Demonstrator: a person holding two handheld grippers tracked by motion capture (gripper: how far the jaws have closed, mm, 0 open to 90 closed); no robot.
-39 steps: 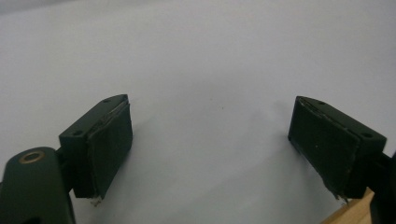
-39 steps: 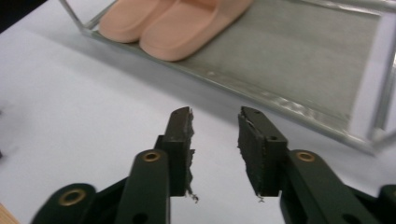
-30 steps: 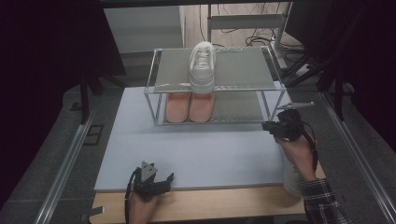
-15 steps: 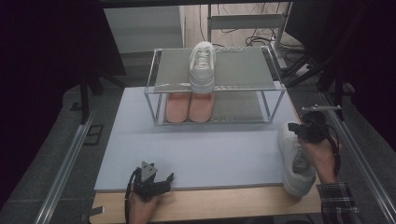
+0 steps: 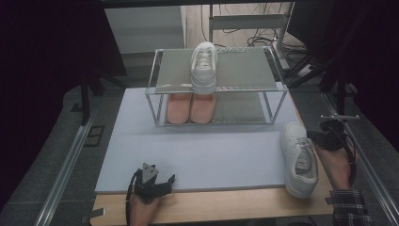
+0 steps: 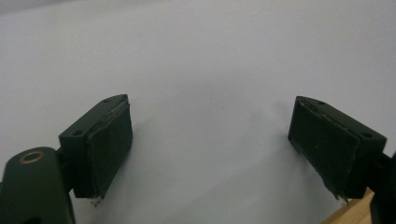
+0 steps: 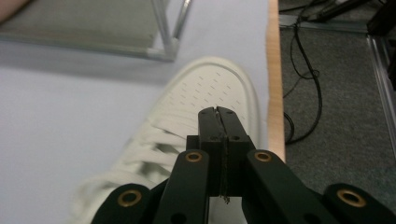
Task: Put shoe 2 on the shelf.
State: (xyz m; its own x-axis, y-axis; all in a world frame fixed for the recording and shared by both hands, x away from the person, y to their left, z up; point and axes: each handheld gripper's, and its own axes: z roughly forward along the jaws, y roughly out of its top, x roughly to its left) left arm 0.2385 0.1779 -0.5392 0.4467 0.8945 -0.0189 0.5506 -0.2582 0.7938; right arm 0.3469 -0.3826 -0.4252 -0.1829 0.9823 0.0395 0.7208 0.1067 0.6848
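A pale lavender mat (image 5: pixel 202 150) covers the wooden tabletop (image 5: pixel 226 209), with dark grey carpet and loose black cables around it. At twelve o'clock on the mat stands a two-tier metal-framed shoe rack (image 5: pixel 216 89). One white lace-up sneaker (image 5: pixel 203 66) sits on its upper shelf, toe pointing away, and a pair of salmon-pink soled shoes (image 5: pixel 190 107) lies side by side on the lower shelf beneath it.

A second white lace-up sneaker (image 5: pixel 298 157) rests on the mat at about four o'clock, close to the right edge, toe toward the rack. The right gripper (image 5: pixel 329 139) is just beside it at three o'clock, held in a hand with a plaid cuff. In the right gripper view its fingers (image 7: pixel 218 122) are pressed fully together over the toe of this sneaker (image 7: pixel 210 93), having just been closing, and nothing lies between them; whether they touch the shoe I cannot tell.

The left gripper (image 5: pixel 153 181) rests at seven o'clock on the near edge of the mat. Its fingers (image 6: pixel 109 140) stand wide apart over bare mat, gripping nothing.
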